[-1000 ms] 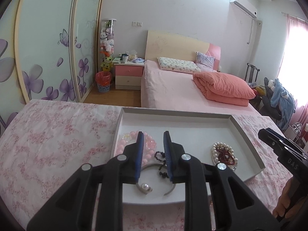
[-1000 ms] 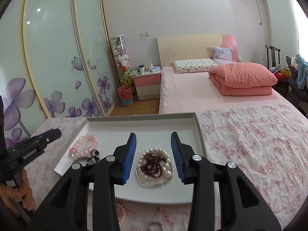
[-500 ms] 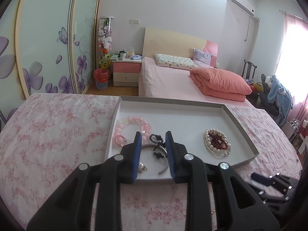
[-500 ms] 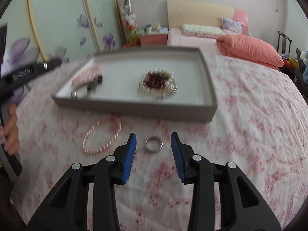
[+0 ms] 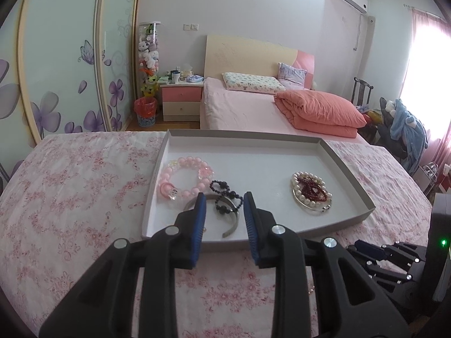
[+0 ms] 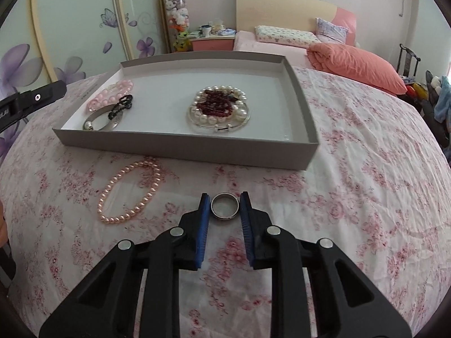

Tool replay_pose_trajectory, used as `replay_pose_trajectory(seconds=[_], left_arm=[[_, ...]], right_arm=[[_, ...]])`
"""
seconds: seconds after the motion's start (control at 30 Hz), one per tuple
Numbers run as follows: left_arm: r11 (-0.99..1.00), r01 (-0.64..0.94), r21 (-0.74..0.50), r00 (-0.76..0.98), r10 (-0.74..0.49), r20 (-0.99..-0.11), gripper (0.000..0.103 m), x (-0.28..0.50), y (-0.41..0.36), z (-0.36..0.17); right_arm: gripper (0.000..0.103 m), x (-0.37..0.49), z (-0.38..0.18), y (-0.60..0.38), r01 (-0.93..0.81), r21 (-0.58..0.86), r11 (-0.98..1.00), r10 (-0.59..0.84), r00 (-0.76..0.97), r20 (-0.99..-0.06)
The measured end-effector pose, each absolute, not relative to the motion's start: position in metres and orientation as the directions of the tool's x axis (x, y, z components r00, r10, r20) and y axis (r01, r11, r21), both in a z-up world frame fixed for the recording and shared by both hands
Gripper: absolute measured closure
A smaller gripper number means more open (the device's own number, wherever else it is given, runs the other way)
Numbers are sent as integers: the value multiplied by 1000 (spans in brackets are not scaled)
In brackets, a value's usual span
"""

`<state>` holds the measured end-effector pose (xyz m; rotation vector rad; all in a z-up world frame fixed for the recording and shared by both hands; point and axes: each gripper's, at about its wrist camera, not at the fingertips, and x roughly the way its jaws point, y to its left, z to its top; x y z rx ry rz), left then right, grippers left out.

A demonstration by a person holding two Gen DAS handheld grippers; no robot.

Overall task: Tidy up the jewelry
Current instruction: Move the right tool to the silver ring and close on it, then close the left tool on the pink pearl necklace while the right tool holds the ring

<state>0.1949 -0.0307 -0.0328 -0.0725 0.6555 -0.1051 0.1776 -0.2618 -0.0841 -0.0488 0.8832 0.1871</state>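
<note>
1. Currently, our right gripper (image 6: 225, 206) sits low over the floral tablecloth (image 6: 366, 169), and its jaws are closing with a silver ring (image 6: 224, 209) between them; the blue pads appear to touch the ring's sides.
2. We see the ring lying flat on the cloth, just in front of the grey tray's (image 6: 183, 146) near wall, with a strip of bare cloth between them.
3. We note a pink pearl strand (image 6: 129, 191) on the cloth to the ring's left, apart from the gripper and near the tray's wall.
4. Our left gripper (image 5: 222, 211) hovers at the tray's near edge, jaws slightly apart with nothing between them.
5. Inside the tray, a pink bead bracelet (image 5: 184, 177), black beads (image 5: 225, 194) and a metal bangle (image 5: 231, 225) crowd the left end; a pearl-and-red-bead cluster (image 5: 310, 194) lies right of centre. We find the far half of the tray floor open.
</note>
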Motion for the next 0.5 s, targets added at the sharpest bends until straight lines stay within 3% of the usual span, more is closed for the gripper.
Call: replay_pose_trajectory(seconds=[0.5], left_arm=[[963, 255, -91, 680, -246, -691, 72, 176, -78, -53]], right_arm=[[80, 166, -84, -287, -103, 35, 994, 93, 627, -773]])
